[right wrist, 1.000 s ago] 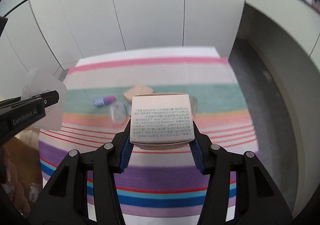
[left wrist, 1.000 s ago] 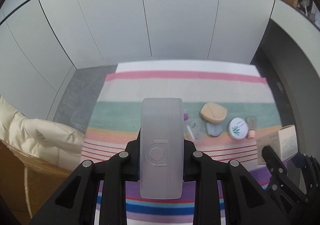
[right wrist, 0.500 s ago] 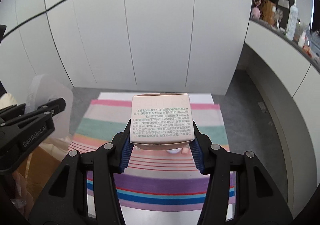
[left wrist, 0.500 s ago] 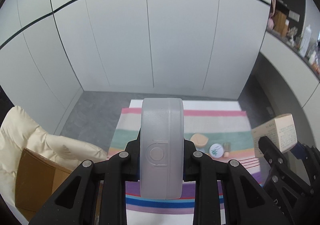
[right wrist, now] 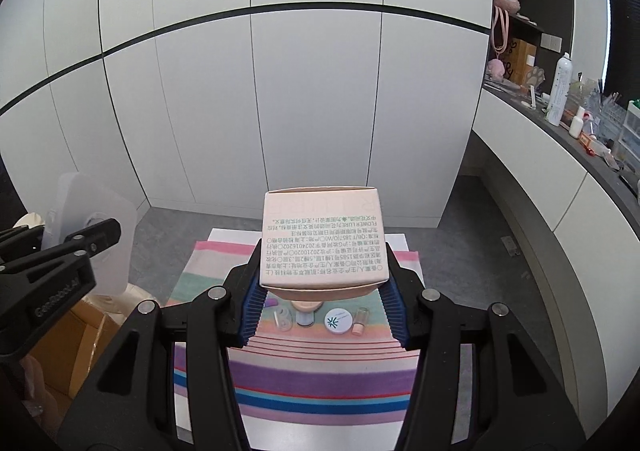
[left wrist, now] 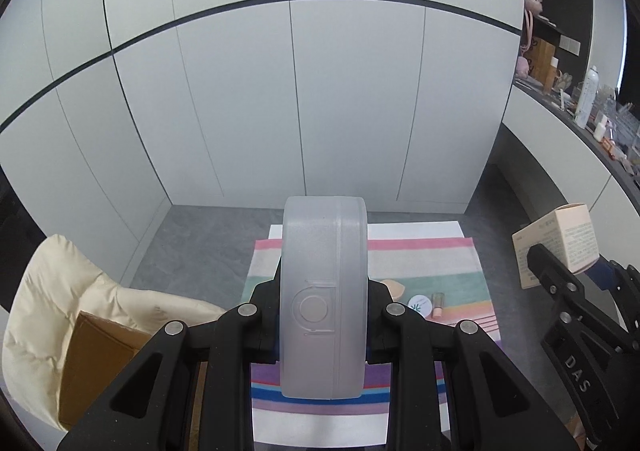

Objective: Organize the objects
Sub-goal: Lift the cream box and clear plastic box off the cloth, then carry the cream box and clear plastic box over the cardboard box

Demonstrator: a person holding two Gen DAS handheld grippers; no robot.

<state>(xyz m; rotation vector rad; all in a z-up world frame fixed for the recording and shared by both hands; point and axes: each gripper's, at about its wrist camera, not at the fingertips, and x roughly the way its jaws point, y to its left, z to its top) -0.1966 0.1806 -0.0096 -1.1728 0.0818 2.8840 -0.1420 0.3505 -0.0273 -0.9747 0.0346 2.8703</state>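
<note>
My left gripper [left wrist: 324,307] is shut on a frosted translucent plastic case [left wrist: 323,291], held on edge high above the floor. That case [right wrist: 94,239] also shows at the left of the right wrist view. My right gripper [right wrist: 323,291] is shut on a pale pink printed carton [right wrist: 323,239], which appears at the right edge of the left wrist view as the carton [left wrist: 560,247]. Far below, on a striped cloth [right wrist: 312,371], lie small cosmetics: a round white compact [right wrist: 338,322], a small peach bottle [right wrist: 359,322], a clear lens case [right wrist: 282,319] and a beige puff [left wrist: 392,289].
White cabinet doors [left wrist: 320,111] fill the background. A curved counter [right wrist: 560,171] at the right carries bottles and clutter. At the left sit a cream padded cushion [left wrist: 44,311] and a brown cardboard box [left wrist: 100,363]. Grey floor [left wrist: 208,243] surrounds the cloth.
Both grippers have risen well above the cloth with their loads still held. The cosmetics and cloth look much smaller and lower; more cabinet wall and the counter have come into view.
</note>
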